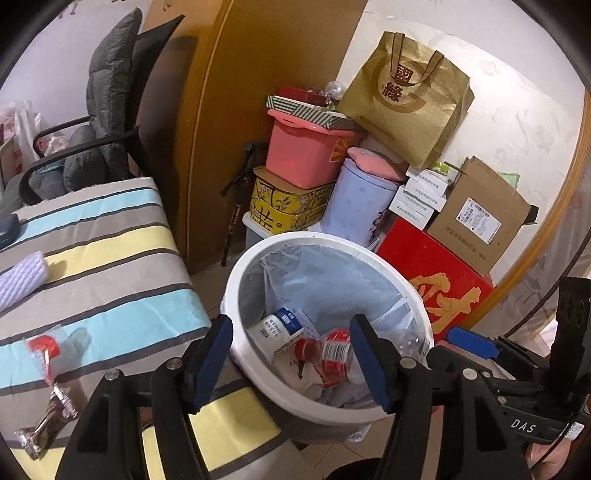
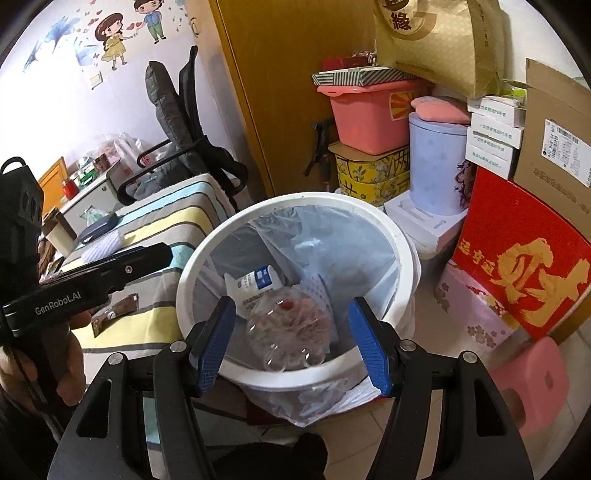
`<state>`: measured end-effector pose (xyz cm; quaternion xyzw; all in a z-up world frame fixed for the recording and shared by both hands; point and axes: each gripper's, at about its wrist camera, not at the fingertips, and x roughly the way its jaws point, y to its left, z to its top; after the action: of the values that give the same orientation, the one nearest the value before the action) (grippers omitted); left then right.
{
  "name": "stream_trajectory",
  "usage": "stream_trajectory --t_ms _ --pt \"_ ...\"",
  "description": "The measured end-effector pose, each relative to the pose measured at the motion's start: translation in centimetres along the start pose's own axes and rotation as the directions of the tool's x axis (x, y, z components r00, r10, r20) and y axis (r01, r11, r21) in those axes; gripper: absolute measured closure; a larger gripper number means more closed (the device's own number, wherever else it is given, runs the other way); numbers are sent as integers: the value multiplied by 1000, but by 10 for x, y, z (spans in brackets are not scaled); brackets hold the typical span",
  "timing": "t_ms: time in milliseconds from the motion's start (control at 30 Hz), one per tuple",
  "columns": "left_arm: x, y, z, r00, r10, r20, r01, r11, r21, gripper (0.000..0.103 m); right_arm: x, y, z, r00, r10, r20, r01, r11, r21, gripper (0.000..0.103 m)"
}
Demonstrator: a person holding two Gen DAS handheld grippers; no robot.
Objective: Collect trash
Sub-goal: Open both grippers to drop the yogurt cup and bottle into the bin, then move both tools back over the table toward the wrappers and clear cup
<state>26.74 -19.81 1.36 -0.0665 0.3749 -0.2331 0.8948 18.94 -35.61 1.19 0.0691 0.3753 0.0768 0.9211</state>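
A cluttered room corner, striped table [image 1: 110, 258] beside a white bin [image 1: 236, 280]. The right gripper [image 2: 291, 339] gapes wide and empty over the bin; the plastic bottle [image 2: 288, 328] lies inside, base toward the camera, cap end pointing away. The left gripper [image 1: 291, 354] is also wide open. Next, I judge, comes the wrapper [image 1: 46, 424] on the table, long axis running diagonally: close across its narrow width.

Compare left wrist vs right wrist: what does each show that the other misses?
Left wrist only: a crumpled clear wrapper with a red patch and a brown snack wrapper lying on the striped cloth, plus the bottle's red cap.

Right wrist only: cartoon wall stickers, a pink stool, and the person's left hand on the other gripper's handle.

Both: the lined white trash bin holding a plastic bottle and a blue-and-white carton; both grippers open and empty over it.
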Motion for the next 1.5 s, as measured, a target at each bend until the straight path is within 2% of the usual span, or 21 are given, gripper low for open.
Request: stream_trajectory --t_ms 233,433,833,1500 --pt "-31 6 -14 999 34 26 -34 999 -4 38 -10 9 -6 999 36 14 -36 999 -1 38" --pt "-58 12 -30 997 66 30 -66 998 -13 38 -17 21 -12 998 60 15 -60 998 -28 49" --pt "-114 33 -59 985 157 69 -153 987 -57 38 -30 62 -24 986 166 25 -163 982 -97 49" --pt "-161 64 -97 954 284 93 -273 955 -119 38 -20 122 -39 963 261 -64 -269 948 -172 49"
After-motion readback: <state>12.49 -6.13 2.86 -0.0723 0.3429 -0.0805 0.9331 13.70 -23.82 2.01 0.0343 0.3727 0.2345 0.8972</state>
